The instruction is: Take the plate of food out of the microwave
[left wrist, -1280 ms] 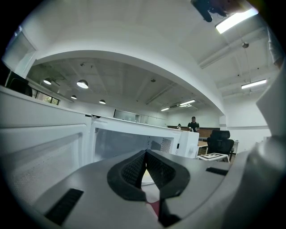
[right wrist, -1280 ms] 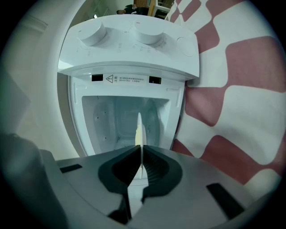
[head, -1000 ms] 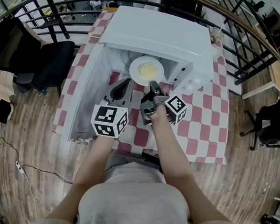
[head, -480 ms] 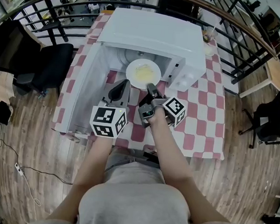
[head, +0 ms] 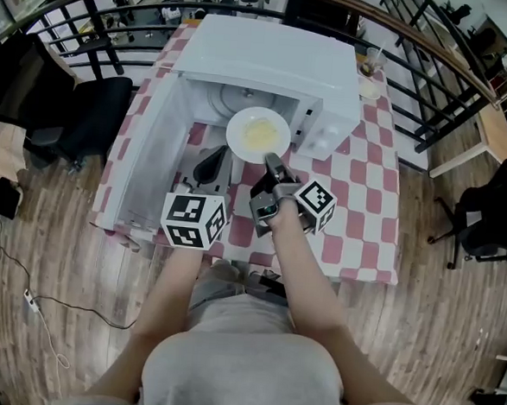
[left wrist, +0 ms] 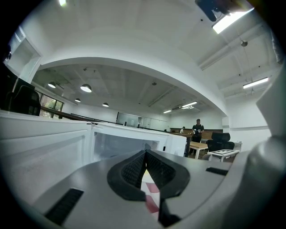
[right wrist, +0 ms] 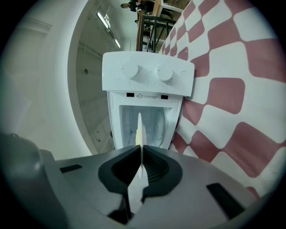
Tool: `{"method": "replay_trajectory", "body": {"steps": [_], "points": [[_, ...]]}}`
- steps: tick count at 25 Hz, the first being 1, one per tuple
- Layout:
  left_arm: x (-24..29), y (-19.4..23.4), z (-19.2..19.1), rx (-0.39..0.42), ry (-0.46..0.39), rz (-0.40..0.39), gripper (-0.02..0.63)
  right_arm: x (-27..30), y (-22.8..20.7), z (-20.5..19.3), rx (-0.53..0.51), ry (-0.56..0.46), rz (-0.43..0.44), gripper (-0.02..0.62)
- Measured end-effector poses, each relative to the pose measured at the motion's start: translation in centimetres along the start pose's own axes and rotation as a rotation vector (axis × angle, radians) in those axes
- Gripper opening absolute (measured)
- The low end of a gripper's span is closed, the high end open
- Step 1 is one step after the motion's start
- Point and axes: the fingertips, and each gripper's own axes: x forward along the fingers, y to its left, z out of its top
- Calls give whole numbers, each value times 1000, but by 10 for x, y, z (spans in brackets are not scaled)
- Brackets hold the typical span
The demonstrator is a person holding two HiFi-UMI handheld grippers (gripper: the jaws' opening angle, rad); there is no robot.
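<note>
A white plate [head: 258, 134] with yellow food hangs at the mouth of the white microwave [head: 272, 64], above the checkered table. My right gripper [head: 272, 164] is shut on the plate's near rim. In the right gripper view the plate [right wrist: 140, 129] shows edge-on between the pads of that gripper [right wrist: 140, 150], with the microwave [right wrist: 147, 89] behind it. My left gripper [head: 213, 164] hovers just left of the plate in front of the cavity, shut with nothing in it. In the left gripper view its pads [left wrist: 145, 154] meet, and the cavity [left wrist: 120, 143] lies ahead.
The microwave door [head: 148, 160] stands swung open to the left, beside my left gripper. The red-and-white checkered table [head: 362, 196] extends to the right. A cup with a straw [head: 367, 82] stands at the table's back right. A black chair [head: 95, 108] is at the left.
The plate has come out of the cavity toward me, held in the right gripper. The left gripper has drawn back alongside it.
</note>
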Motion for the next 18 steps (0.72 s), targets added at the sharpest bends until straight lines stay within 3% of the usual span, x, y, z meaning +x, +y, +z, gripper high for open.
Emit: {"method": "replay_trajectory", "body": {"steps": [18], "points": [[-32,-39,-5,-15,-20,58,3,-59,26,1,-19,47,49,35]]}}
